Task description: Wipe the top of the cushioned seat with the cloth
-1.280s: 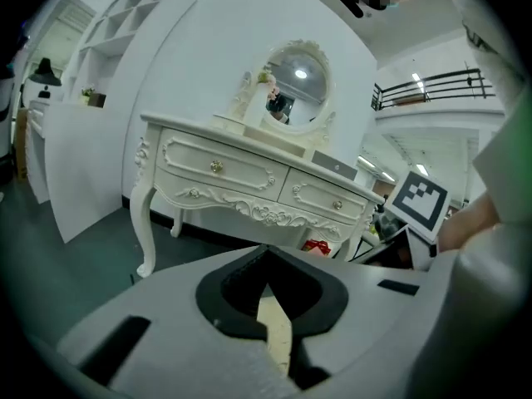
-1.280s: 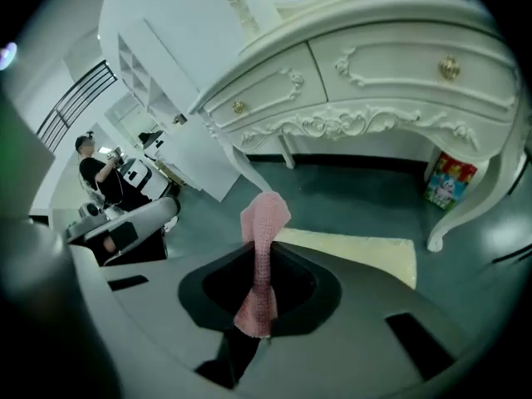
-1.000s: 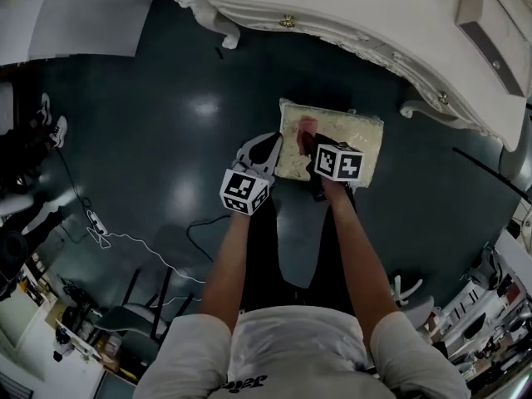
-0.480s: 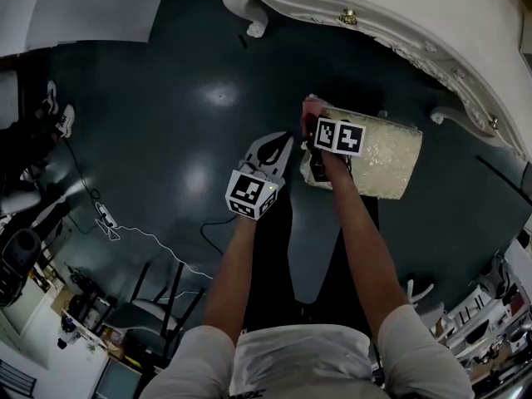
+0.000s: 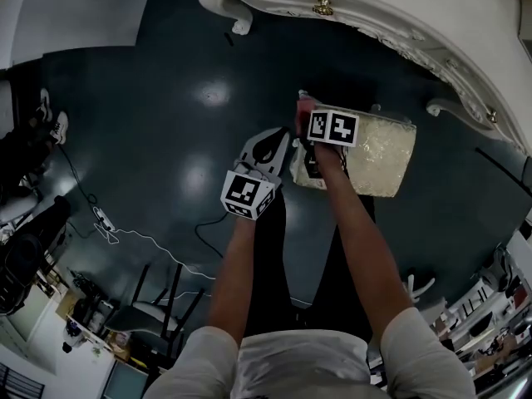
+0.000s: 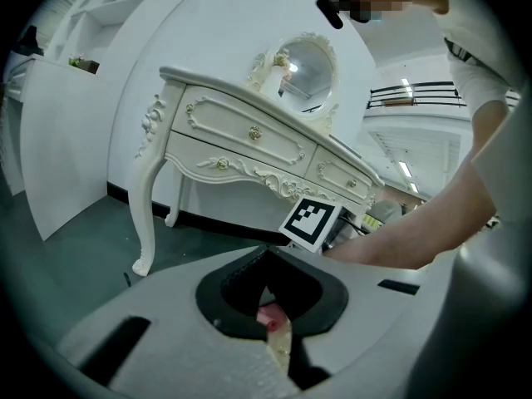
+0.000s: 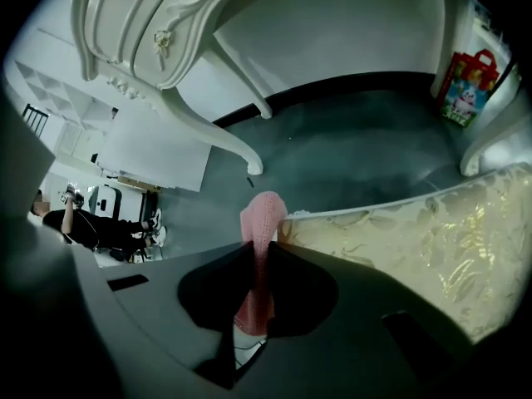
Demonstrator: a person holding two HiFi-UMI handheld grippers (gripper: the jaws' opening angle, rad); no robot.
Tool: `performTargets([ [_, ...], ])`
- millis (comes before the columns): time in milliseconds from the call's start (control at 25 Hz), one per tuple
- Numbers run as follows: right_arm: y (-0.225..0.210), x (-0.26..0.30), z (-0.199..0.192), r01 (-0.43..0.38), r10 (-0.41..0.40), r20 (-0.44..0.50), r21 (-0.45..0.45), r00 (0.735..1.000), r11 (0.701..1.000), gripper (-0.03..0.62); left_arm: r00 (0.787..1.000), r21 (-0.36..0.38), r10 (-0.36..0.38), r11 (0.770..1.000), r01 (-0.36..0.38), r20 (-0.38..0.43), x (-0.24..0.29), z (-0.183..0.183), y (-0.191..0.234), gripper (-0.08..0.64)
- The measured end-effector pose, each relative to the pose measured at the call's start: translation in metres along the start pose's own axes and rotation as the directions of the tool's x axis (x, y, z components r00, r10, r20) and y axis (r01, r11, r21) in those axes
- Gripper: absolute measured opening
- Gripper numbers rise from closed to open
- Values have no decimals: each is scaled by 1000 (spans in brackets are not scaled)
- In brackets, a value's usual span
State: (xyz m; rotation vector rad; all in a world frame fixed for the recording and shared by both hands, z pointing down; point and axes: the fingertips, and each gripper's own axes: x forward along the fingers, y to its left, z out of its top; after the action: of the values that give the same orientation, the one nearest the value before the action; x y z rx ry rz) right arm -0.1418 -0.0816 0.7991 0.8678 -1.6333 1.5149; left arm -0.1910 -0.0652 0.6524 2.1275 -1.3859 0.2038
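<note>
Right claw (image 7: 252,252): clenched on a pink cloth (image 7: 262,214), held at the corner of the cushioned seat (image 7: 416,239).
Left claw (image 6: 266,260): jaws together, nothing between them, just beside the seat's edge.
Seat: on the dark floor (image 5: 166,140), near a white dressing table (image 6: 249,140).

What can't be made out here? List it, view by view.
- Head view: the marker cube of the right gripper hides its jaws and most of the cloth.
- Head view: the seat top hides whatever supports it.
- Right gripper view: the gripper's body covers where cloth and seat would meet, so contact is unclear.
- Head view: the top edge cuts off the dressing table.
</note>
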Motion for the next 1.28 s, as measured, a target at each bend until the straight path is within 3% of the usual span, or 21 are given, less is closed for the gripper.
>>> performTargets([
  [480, -41, -40, 9, -24, 23, 40, 20, 999, 1000, 37, 998, -2, -35, 999, 35, -48, 29, -18, -45, 12],
  [1280, -186, -127, 11, 61, -68, 106, 67, 992, 996, 38, 982, 29, -145, 988, 150, -121, 98, -43, -147, 12],
])
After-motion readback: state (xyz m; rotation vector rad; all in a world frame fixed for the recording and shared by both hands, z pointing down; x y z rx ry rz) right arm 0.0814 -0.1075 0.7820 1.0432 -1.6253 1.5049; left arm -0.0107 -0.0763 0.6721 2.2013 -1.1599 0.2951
